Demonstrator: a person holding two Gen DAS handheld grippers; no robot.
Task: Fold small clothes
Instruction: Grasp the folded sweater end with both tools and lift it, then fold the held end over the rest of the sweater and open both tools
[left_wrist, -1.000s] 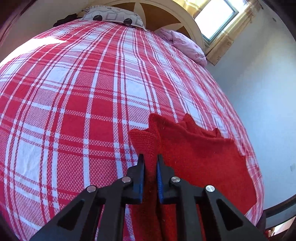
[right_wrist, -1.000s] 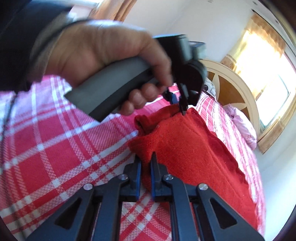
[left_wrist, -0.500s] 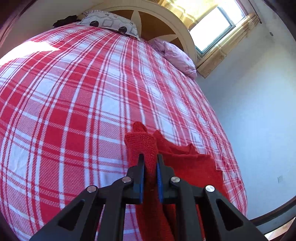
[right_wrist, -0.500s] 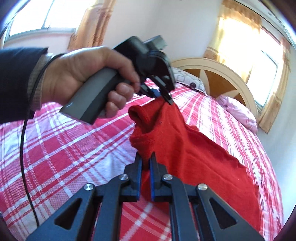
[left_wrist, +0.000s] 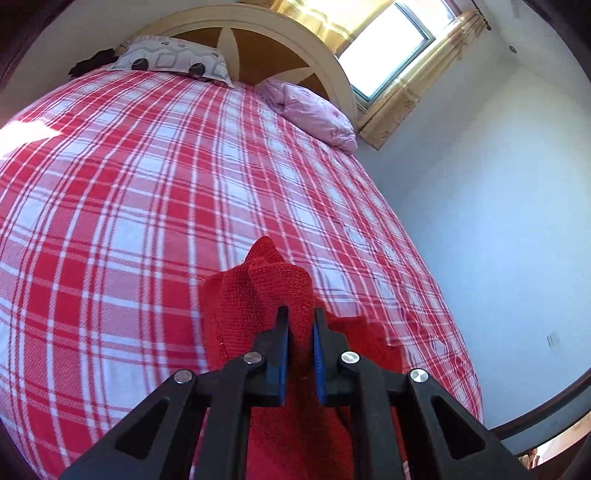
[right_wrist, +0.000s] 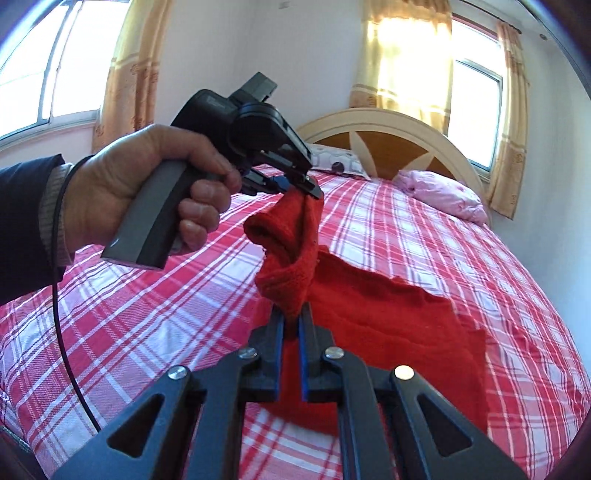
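Note:
A small red knit garment (right_wrist: 388, 325) is lifted by one edge above the red-and-white plaid bed (right_wrist: 147, 314); its far part still rests on the bed. My left gripper (left_wrist: 300, 314) is shut on a bunched corner of the red garment (left_wrist: 258, 291). In the right wrist view the left gripper (right_wrist: 314, 190) is held by a hand up and to the left, with the cloth hanging from it. My right gripper (right_wrist: 291, 314) is shut on another fold of the same edge, just below the left one.
A patterned grey pillow (left_wrist: 170, 61) and a pink pillow (left_wrist: 314, 110) lie by the cream headboard (right_wrist: 388, 125). A white wall (left_wrist: 498, 221) runs along the bed's right side. Curtained windows (right_wrist: 476, 110) stand behind. A black cable (right_wrist: 62, 332) hangs from the left hand.
Both grippers have risen with the garment's edge, lifting it off the bed. The left gripper has moved up and away from the right, and more of the cloth hangs free.

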